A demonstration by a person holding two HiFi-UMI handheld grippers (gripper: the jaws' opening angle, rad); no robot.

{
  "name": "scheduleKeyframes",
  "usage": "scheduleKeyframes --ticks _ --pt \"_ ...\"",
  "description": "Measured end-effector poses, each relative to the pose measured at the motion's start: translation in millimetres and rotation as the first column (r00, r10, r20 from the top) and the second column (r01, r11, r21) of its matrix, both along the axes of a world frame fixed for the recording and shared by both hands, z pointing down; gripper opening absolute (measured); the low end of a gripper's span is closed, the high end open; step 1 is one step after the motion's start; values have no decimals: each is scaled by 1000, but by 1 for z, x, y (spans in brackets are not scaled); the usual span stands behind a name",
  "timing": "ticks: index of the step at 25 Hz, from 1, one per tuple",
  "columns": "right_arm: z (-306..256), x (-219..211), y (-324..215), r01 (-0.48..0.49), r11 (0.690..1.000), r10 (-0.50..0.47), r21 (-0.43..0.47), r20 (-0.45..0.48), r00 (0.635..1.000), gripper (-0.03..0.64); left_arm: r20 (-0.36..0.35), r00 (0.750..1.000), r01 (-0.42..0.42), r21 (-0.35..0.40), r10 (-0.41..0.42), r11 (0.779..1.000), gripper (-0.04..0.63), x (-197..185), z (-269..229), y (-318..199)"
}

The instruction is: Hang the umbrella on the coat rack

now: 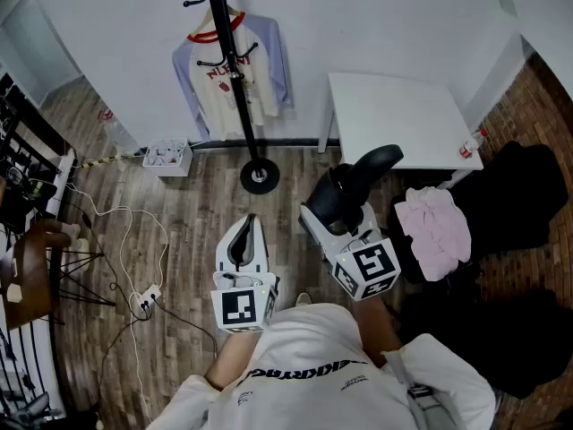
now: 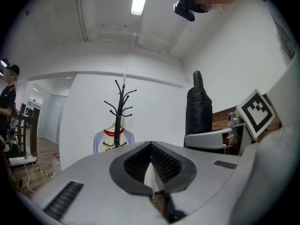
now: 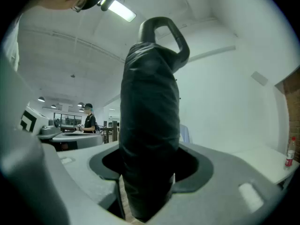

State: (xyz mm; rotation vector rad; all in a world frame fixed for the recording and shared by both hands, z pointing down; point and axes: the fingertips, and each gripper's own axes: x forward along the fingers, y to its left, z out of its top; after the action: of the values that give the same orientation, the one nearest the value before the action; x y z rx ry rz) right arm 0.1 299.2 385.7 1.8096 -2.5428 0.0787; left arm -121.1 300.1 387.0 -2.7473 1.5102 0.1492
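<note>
We are carrying the umbrella (image 1: pixel 358 179) toward the coat rack (image 1: pixel 235 79), and it is not yet close to the rack: it is standing upright in front of the rack's base and off to the right. The right gripper (image 1: pixel 345 209) is pinching the folded black canopy low down, with both jaws pressing on the fabric. The looped handle (image 3: pixel 182 45) is pointing up, clear of the jaws. The left gripper (image 1: pixel 250 224) is pointing level at the rack from the front, its jaws pressed together with nothing between them.

To do this step well, we are judging that the loop has to go over one of the bare upper hooks (image 1: pixel 191 3), so the umbrella should be lifted above that hook and then lowered onto it. The grip should loosen only once the hook is carrying the weight. A shirt (image 1: pixel 210 97) is hanging from the rack below the top hooks, and we should be steering the canopy past it without dragging the cloth. Holding the umbrella this low is leaving the top free to sway, so a slow approach is looking wise.

A small white crate (image 1: pixel 170 170) is sitting on the floor to the left of the rack's base. It is holding some pale things too small for us to name.
</note>
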Motion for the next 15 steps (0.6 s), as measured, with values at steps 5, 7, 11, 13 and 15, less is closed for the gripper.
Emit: scheduleKeyframes --ticks 5,7,11,13,15 --pt "3 15 -8 3 1000 -3 -3 1 1000 275 17 1000 -1 -31 1 1000 -3 15 5 -6" --pt "8 21 -11 4 1000 -4 -2 -26 1000 275 27 1000 9 -23 -9 1000 -2 20 10 -10" --pt "19 33 -12 8 1000 -8 -1 -33 999 275 38 999 33 -29 -32 999 -3 25 25 -9" --pt "21 36 -12 23 1000 -23 -6 -3 1000 275 43 998 42 -49 -40 998 -3 27 33 -6" --pt "23 37 -12 34 999 -34 -7 -4 999 275 51 998 51 -60 -48 997 -2 27 42 -4"
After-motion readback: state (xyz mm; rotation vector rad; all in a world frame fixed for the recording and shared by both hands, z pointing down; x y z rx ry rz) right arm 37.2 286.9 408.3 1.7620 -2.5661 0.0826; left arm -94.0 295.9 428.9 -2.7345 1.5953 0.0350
